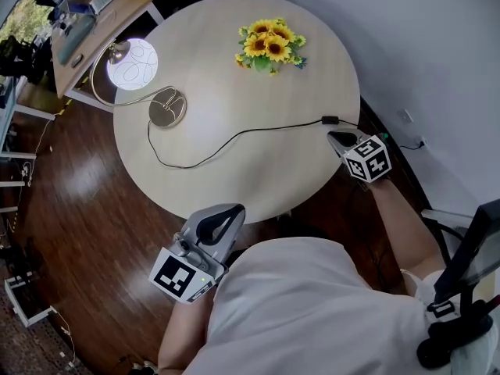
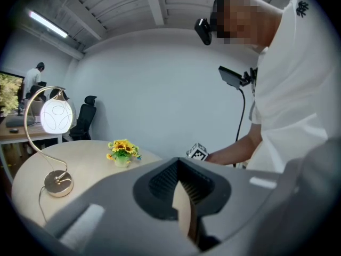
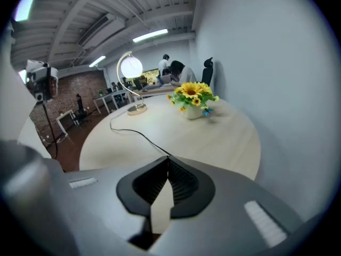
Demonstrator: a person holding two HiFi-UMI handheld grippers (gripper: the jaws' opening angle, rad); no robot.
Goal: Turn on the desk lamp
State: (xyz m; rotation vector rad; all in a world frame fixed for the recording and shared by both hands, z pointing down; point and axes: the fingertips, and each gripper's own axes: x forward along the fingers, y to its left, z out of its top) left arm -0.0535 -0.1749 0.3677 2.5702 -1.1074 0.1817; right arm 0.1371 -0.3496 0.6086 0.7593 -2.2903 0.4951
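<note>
The desk lamp stands at the table's far left, its round globe point(image 1: 131, 62) glowing white on a curved gold stem above a round metal base point(image 1: 167, 108). Its black cord point(image 1: 234, 135) runs across the tabletop to a small inline switch point(image 1: 330, 119) near the right edge. My right gripper point(image 1: 338, 137) is shut on nothing, its tips just short of that switch. In the right gripper view the cord point(image 3: 133, 131) disappears behind the closed jaws of the right gripper point(image 3: 168, 161). My left gripper point(image 1: 228, 216) hangs shut and empty off the table's near edge.
A pot of yellow sunflowers point(image 1: 270, 47) sits at the back of the round wooden table point(image 1: 234, 174). A desk with clutter point(image 1: 86, 14) stands beyond the lamp. A white wall runs along the right, with a black stand point(image 1: 461, 287) at lower right.
</note>
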